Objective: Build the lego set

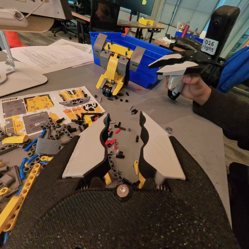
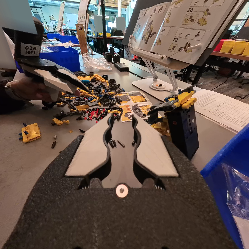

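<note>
The partly built yellow and grey model (image 1: 114,67) leans upright against a blue bin (image 1: 145,60); it also shows in the right wrist view (image 2: 180,114). My left gripper (image 1: 124,115) is open and empty, low over scattered small pins and red pegs (image 1: 111,141) beside the pile of loose pieces (image 1: 40,141). It shows over the pile in the right wrist view (image 2: 80,91). My right gripper (image 2: 122,116) is open and empty above a few black pins (image 2: 113,143) and a grey axle (image 2: 121,143). In the left wrist view it (image 1: 152,70) hovers right of the model.
A sticker sheet (image 1: 47,107) lies by the pile. A small yellow sub-assembly (image 2: 31,132) sits apart at the left. The instruction booklet (image 2: 175,27) stands on a white stand (image 2: 155,86). Printed papers (image 1: 53,56) lie behind. Another blue bin (image 2: 229,188) is close at the right. There is about 15 centimetres between the tips of the two grippers.
</note>
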Motion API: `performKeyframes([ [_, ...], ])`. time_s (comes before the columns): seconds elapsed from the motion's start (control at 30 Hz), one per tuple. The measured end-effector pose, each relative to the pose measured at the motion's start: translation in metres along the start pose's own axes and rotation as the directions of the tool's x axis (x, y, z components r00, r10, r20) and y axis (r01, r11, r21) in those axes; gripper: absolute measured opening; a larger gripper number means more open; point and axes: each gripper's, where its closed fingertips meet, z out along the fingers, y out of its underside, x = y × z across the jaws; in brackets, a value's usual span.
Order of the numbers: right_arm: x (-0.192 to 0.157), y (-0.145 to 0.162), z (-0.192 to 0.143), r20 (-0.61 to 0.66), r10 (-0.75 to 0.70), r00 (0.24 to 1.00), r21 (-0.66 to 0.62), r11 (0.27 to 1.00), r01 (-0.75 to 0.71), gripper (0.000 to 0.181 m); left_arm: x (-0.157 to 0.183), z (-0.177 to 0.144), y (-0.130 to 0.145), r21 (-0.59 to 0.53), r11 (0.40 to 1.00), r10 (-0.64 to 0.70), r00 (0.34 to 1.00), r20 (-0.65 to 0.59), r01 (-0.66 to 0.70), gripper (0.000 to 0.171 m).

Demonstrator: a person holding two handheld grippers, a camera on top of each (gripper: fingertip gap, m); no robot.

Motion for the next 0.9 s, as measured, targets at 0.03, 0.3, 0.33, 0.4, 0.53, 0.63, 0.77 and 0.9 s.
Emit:
performKeyframes([
  [0.03,0.001,0.0,0.0,-0.007,-0.004,1.0,-0.001,1.0,0.004,0.027,-0.003,0.0,0.001,-0.005,1.0,-0.006,1.0,0.012,0.006,0.039],
  [0.3,0.002,0.002,0.001,-0.02,-0.006,1.0,-0.015,1.0,0.006,0.029,-0.017,-0.009,-0.008,0.033,0.993,-0.11,0.994,0.019,0.109,0.011],
  [0.33,0.003,0.003,0.001,-0.029,-0.018,0.999,-0.022,1.0,0.017,0.029,-0.019,-0.011,-0.009,0.043,0.994,-0.104,0.994,0.029,0.103,0.009],
  [0.4,0.006,0.007,0.002,-0.051,-0.035,0.998,-0.048,0.998,0.033,0.027,-0.021,-0.013,-0.012,0.057,0.994,-0.1,0.994,0.041,0.098,0.007],
  [0.53,0.009,0.036,0.006,-0.056,0.026,0.998,-0.219,0.975,-0.038,0.015,-0.021,-0.013,-0.011,0.056,0.993,-0.108,0.993,0.038,0.105,0.009],
  [0.63,0.02,0.052,0.006,-0.124,0.04,0.991,-0.296,0.952,-0.076,0.012,-0.018,-0.012,-0.009,0.046,0.994,-0.104,0.994,0.031,0.102,0.012],
  [0.77,0.024,0.07,0.01,-0.151,0.066,0.986,-0.365,0.924,-0.118,0.012,-0.016,-0.009,-0.005,0.033,0.996,-0.083,0.996,0.032,0.082,0.014],
  [0.9,0.015,0.072,0.016,-0.113,0.046,0.993,-0.389,0.917,-0.086,0.013,-0.01,-0.007,-0.004,0.021,0.997,-0.072,0.997,0.016,0.072,0.017],
])
